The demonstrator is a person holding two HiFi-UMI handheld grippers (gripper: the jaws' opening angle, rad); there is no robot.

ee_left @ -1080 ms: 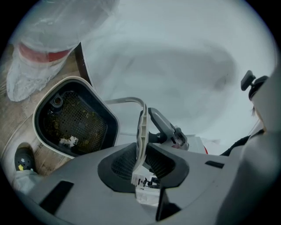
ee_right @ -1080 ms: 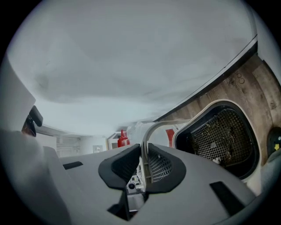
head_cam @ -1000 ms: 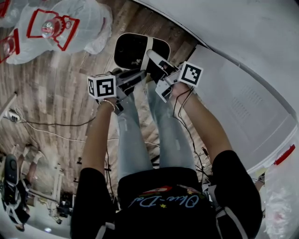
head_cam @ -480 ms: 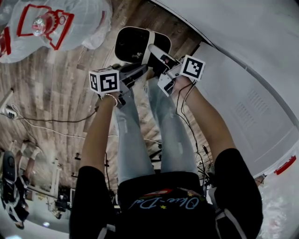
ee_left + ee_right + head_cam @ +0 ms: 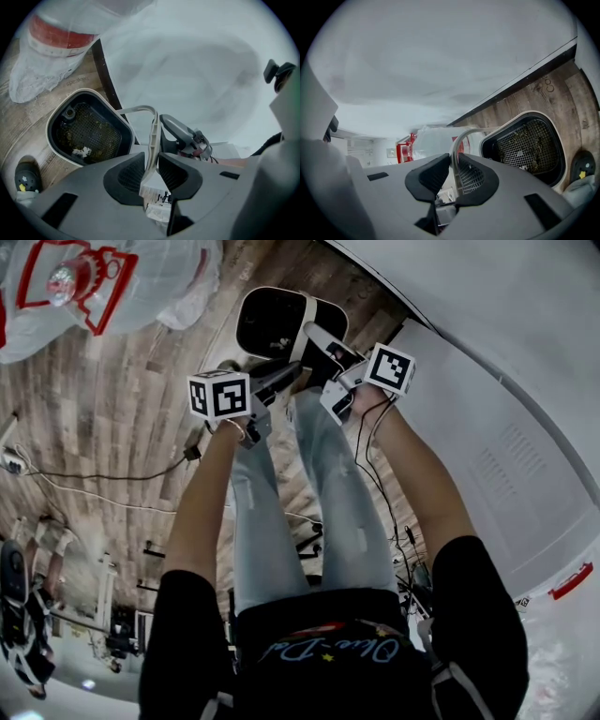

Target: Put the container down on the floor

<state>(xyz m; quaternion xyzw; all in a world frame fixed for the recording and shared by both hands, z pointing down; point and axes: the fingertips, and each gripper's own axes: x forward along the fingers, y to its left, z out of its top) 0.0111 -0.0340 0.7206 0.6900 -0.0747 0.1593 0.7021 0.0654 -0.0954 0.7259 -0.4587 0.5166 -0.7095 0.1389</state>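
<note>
- Holding the container by its thin white handle low over the wooden floor; touching it or not, cannot tell.
- Clenching the handle with the right hand-held gripper.
- Just opening the left hand-held gripper, the handle lying loose between its jaws.
- Leaving free floor toward the plastic bag; keeping near the white wall edge.

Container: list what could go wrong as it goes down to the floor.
1. The jaws of the left gripper have just been opening, the thin handle between them with a gap at one pad. If the container isn't resting on the floor, its weight may swing onto the right gripper alone and tip it.
2. Debris lies on its mesh; a hard landing could scatter it.
</note>
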